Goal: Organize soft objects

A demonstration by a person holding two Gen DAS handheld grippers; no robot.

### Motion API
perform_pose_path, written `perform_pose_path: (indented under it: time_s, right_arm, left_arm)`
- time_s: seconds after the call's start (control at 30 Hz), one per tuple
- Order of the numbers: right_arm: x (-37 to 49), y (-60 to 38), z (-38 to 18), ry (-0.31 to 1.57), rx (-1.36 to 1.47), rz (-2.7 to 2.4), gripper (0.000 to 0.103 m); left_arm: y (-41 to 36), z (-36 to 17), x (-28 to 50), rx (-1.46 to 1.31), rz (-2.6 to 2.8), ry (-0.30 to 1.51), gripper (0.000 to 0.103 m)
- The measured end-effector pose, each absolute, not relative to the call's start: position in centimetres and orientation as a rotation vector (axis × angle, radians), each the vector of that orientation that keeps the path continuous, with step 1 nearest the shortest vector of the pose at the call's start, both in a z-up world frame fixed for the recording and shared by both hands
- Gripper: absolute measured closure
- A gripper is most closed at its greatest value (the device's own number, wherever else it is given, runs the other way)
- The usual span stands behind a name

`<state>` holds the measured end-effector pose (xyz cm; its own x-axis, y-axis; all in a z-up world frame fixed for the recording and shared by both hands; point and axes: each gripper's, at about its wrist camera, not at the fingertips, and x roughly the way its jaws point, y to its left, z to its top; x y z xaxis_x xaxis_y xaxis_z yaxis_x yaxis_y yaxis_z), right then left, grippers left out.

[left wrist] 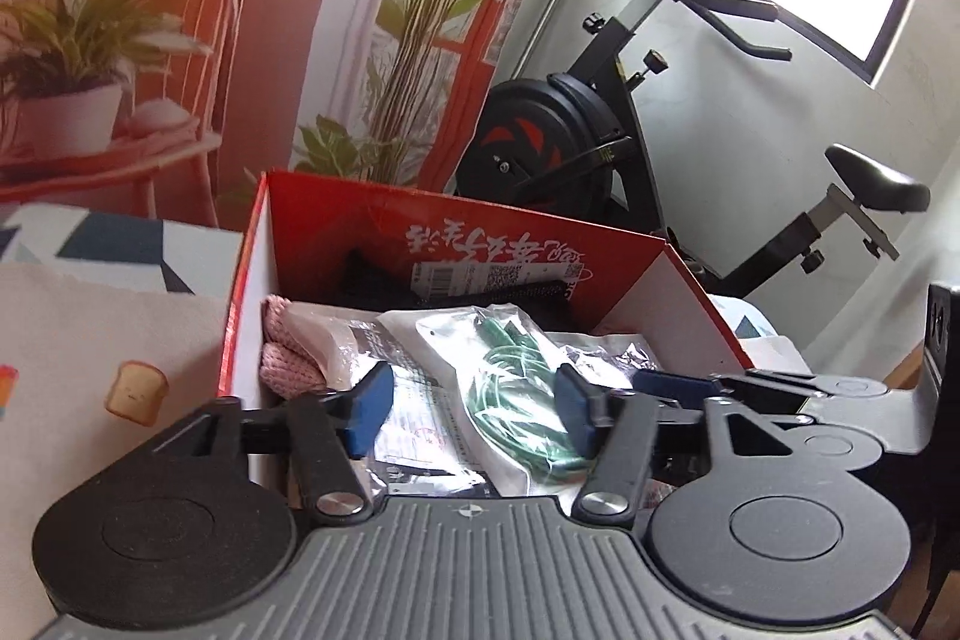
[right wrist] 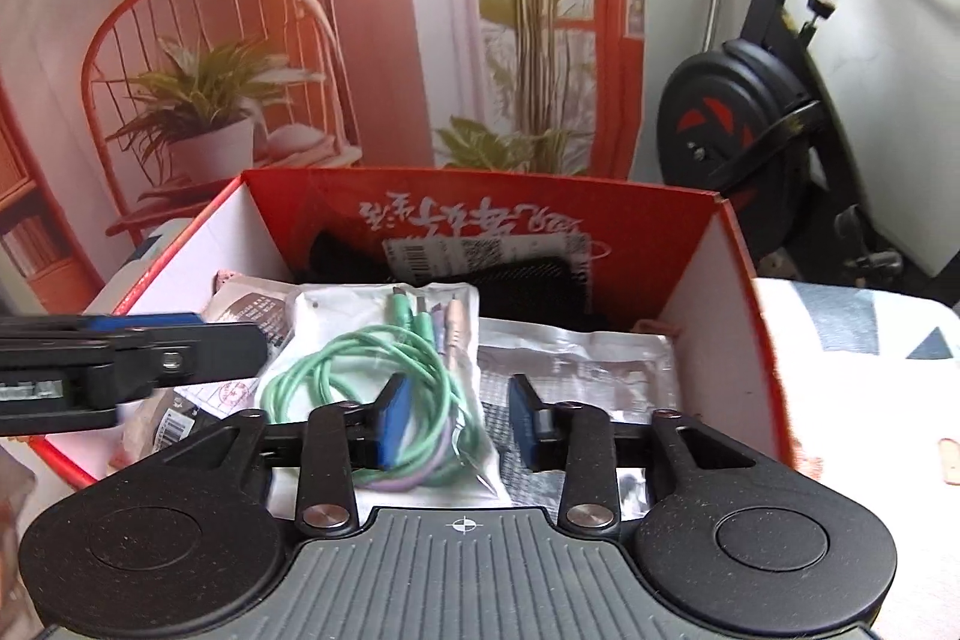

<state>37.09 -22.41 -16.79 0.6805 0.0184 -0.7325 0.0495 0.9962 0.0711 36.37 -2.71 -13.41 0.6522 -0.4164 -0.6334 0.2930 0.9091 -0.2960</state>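
Note:
A red cardboard box with white inner walls holds several soft packets. On top lies a clear bag of coiled green cable. A pink knitted piece sits at the box's left side, black fabric at its far end, and a silver foil pouch to the right. My left gripper hovers open over the cable bag, its blue pads apart on either side of the cable. My right gripper is also open, with the bag's right edge between its pads and untouched. Each gripper shows in the other's view.
A black exercise bike stands behind the box. A printed backdrop with a chair and plants covers the wall. A cream cloth with a toast print lies left of the box and a patterned mat to its right.

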Motion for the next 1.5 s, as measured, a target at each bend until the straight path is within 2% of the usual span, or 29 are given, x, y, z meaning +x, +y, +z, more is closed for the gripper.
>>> perform_pose_path:
  time_s: [0.03,0.13,0.17,0.23,0.33,0.5,1.03,1.5]
  right_arm:
    - [36.7,-22.4,-16.6,0.818,0.073,-0.028,0.054]
    - [35.6,-22.8,-16.1,0.805,0.054,-0.050,0.044]
    - [35.3,-23.0,-16.1,0.803,0.060,-0.056,0.043]
    - [34.6,-23.4,-15.9,0.795,0.078,-0.066,0.031]
    - [33.6,-23.7,-15.6,0.781,0.084,-0.081,0.017]
    - [32.4,-24.2,-15.0,0.754,0.098,-0.094,0.002]
    - [27.8,-24.1,-12.2,0.702,0.151,-0.147,0.000]
    - [20.5,-22.7,-7.3,0.622,0.129,-0.212,0.000]
  left_arm:
    - [-2.6,-13.1,36.0,-0.158,-0.395,0.749,0.028]
    - [-2.2,-12.3,35.1,-0.122,-0.366,0.720,0.012]
    - [-2.1,-12.0,34.9,-0.112,-0.361,0.715,0.008]
    - [-2.1,-11.7,34.5,-0.080,-0.358,0.712,0.003]
    - [-2.1,-11.3,34.1,-0.039,-0.339,0.711,0.000]
    - [-1.7,-10.9,33.1,-0.030,-0.311,0.702,0.000]
    - [-1.6,-8.3,28.8,0.004,-0.248,0.633,0.000]
    - [-1.0,-4.2,21.8,-0.032,-0.202,0.537,0.000]
